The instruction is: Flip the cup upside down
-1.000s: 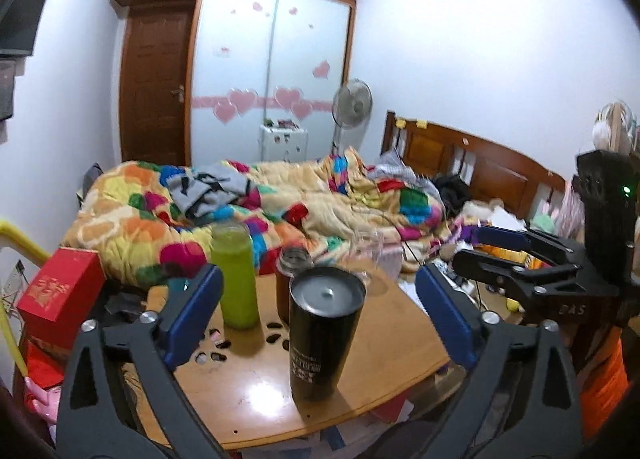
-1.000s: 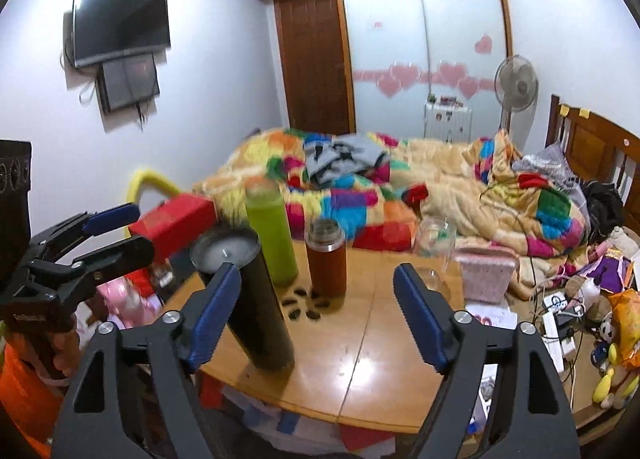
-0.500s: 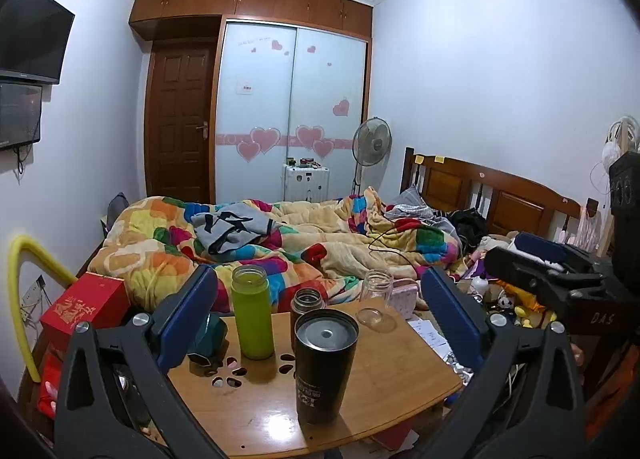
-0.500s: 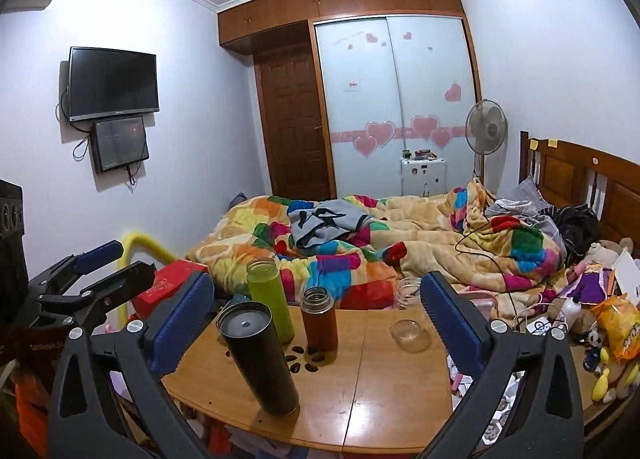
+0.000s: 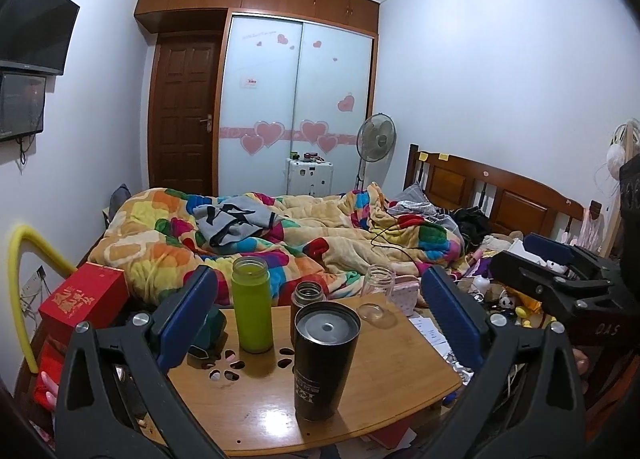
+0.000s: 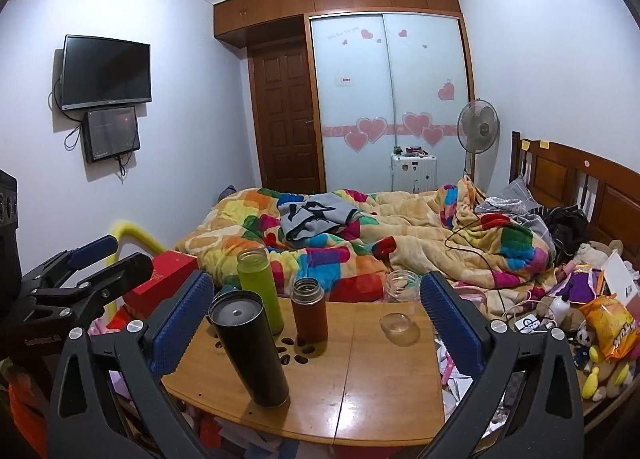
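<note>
A tall black tumbler (image 5: 325, 359) stands bottom-up on the wooden table (image 5: 392, 371), near its front; it also shows in the right wrist view (image 6: 250, 351). My left gripper (image 5: 320, 323) is open and empty, held back from the table with the tumbler between its blue pads (image 5: 188, 315) in view. My right gripper (image 6: 314, 323) is open and empty, also back from the table. Each gripper shows at the edge of the other's view.
A green bottle (image 5: 252, 305), a brown flask (image 6: 309, 309) and a clear glass jar (image 6: 402, 285) with its lid (image 6: 396, 325) stand on the table. A red box (image 5: 80, 299) is at the left. A bed with a colourful quilt (image 5: 280, 235) lies behind.
Both grippers have pulled back and up from the table. The tumbler and bottles now look smaller and farther away. Nothing on the table has moved.
</note>
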Action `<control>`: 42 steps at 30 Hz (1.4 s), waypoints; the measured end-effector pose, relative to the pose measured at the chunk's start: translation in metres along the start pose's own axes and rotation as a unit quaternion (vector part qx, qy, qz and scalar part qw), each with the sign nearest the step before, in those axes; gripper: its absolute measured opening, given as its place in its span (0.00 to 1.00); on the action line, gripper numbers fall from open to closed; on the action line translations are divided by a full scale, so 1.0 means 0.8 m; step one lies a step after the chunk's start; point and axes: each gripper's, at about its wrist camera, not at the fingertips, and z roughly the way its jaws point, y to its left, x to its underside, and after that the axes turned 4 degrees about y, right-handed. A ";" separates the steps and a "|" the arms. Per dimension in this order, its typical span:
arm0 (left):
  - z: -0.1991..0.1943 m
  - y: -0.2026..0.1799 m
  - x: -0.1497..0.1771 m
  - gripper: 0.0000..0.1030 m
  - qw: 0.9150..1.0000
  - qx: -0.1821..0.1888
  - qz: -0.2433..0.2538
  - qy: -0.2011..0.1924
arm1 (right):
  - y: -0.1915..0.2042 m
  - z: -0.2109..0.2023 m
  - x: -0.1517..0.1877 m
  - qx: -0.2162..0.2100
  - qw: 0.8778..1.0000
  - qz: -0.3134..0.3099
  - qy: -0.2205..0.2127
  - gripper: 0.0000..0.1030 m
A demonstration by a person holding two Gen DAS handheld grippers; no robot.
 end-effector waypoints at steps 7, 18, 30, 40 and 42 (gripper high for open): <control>-0.001 -0.005 0.002 1.00 1.000 -0.001 0.006 -0.002 | 0.003 -0.004 -0.003 0.000 1.000 -0.001 -0.004 1.00; -0.005 -0.005 0.000 1.00 1.000 -0.004 0.012 -0.008 | 0.004 -0.005 -0.003 0.000 1.000 -0.001 -0.004 1.00; -0.005 -0.006 0.000 1.00 1.000 -0.004 0.012 -0.008 | 0.004 -0.006 -0.003 0.000 1.000 -0.001 -0.006 1.00; -0.004 -0.004 0.001 1.00 1.000 -0.004 0.011 -0.007 | 0.004 -0.005 -0.002 0.001 1.000 0.000 -0.005 1.00; -0.005 -0.004 0.001 1.00 1.000 -0.004 0.012 -0.007 | 0.004 -0.005 -0.002 0.000 1.000 0.000 -0.005 1.00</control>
